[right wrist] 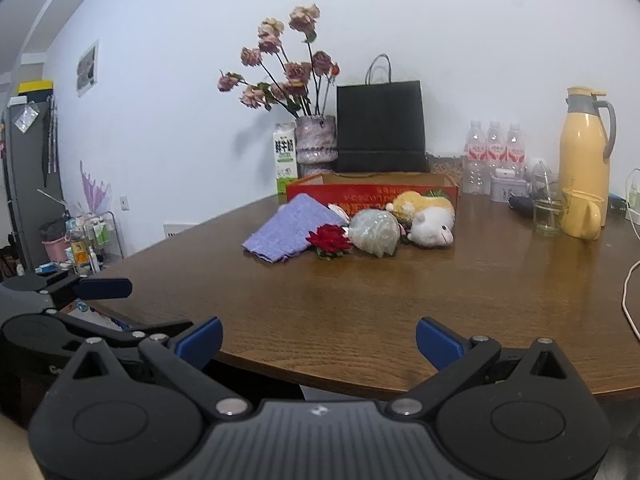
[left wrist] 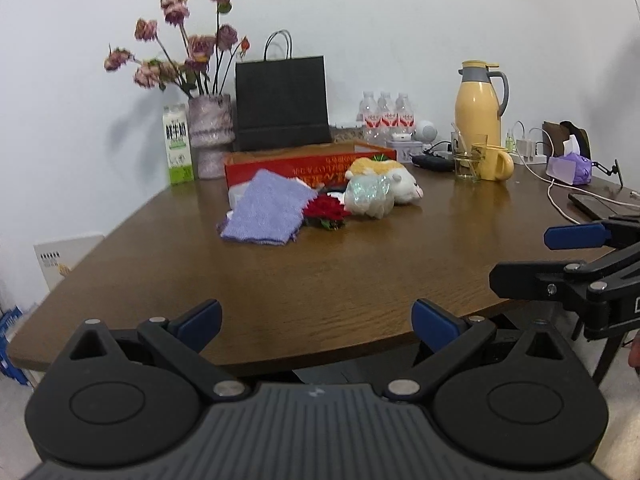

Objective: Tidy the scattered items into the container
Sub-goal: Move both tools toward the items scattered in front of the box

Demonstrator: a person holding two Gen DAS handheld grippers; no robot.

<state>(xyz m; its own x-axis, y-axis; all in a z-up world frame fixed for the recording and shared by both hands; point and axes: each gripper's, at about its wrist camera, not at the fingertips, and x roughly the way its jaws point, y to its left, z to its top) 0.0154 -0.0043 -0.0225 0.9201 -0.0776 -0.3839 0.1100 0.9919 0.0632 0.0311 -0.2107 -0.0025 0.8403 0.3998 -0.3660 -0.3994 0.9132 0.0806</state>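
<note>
A low red cardboard box [left wrist: 280, 162] [right wrist: 372, 190] stands open at the back of the brown table. In front of it lie a folded purple cloth [left wrist: 266, 208] [right wrist: 290, 228], a red fabric rose [left wrist: 325, 210] [right wrist: 330, 240], a shiny greenish pouch [left wrist: 368, 194] [right wrist: 374, 232] and a white and yellow plush animal [left wrist: 400, 178] [right wrist: 430, 220]. My left gripper [left wrist: 316, 326] is open and empty near the table's front edge. My right gripper [right wrist: 318, 342] is open and empty there too, and it also shows at the right of the left wrist view [left wrist: 536, 256].
At the back stand a vase of dried roses [left wrist: 210, 136], a milk carton [left wrist: 178, 144], a black paper bag [left wrist: 282, 104], water bottles [left wrist: 386, 114], a yellow thermos [left wrist: 478, 104], a glass [left wrist: 466, 160] and a yellow mug [left wrist: 494, 162]. Cables and a tissue pack [left wrist: 568, 168] lie at the right.
</note>
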